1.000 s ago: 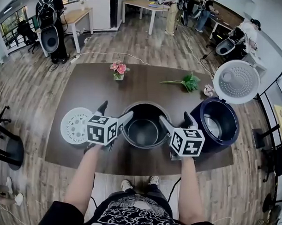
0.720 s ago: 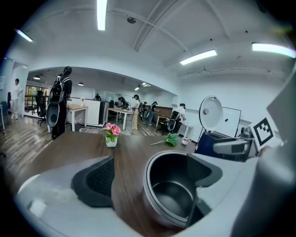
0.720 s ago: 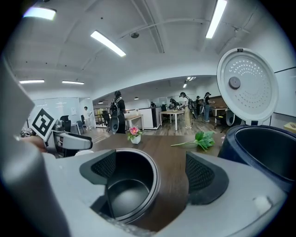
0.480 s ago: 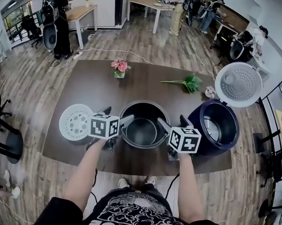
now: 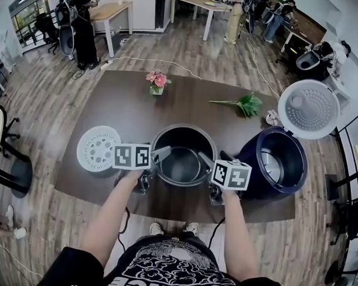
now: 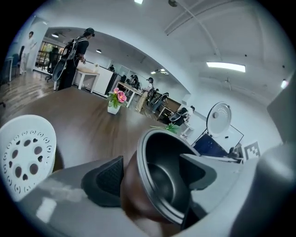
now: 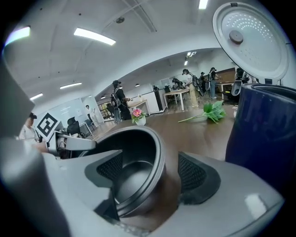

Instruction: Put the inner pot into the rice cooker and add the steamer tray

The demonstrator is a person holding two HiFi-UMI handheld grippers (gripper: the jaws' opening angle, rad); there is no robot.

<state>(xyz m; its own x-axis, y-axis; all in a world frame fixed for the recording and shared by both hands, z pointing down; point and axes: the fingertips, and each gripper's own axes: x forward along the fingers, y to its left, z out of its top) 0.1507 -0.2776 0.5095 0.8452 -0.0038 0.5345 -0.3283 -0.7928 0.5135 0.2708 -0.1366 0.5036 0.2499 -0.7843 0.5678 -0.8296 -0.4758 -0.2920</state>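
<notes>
Inner pot point(image 5: 183, 163) is set near the table's point(image 5: 109, 113) front edge. Its left rim is straddled by the left gripper point(image 6: 148, 173) and its right rim by the right gripper point(image 7: 150, 173). Both pairs of jaws are closing, not yet clamped. The steamer tray point(image 5: 98, 149) is seen leftward, the open rice cooker point(image 5: 255, 155) rightward, and pink flowers point(image 5: 157, 82) beyond.

**An open office around a dark table**

We stand at a dark brown table point(image 5: 186, 104) on a wood-plank floor point(image 5: 45, 99). Far off we see light desks point(image 5: 110, 14) to the left and in the centre, windows point(image 5: 22, 14) at far left and a black chair point(image 5: 8, 174) at near left. Overhead, strip lights point(image 6: 226, 67) cross a white ceiling point(image 6: 194, 46).
</notes>
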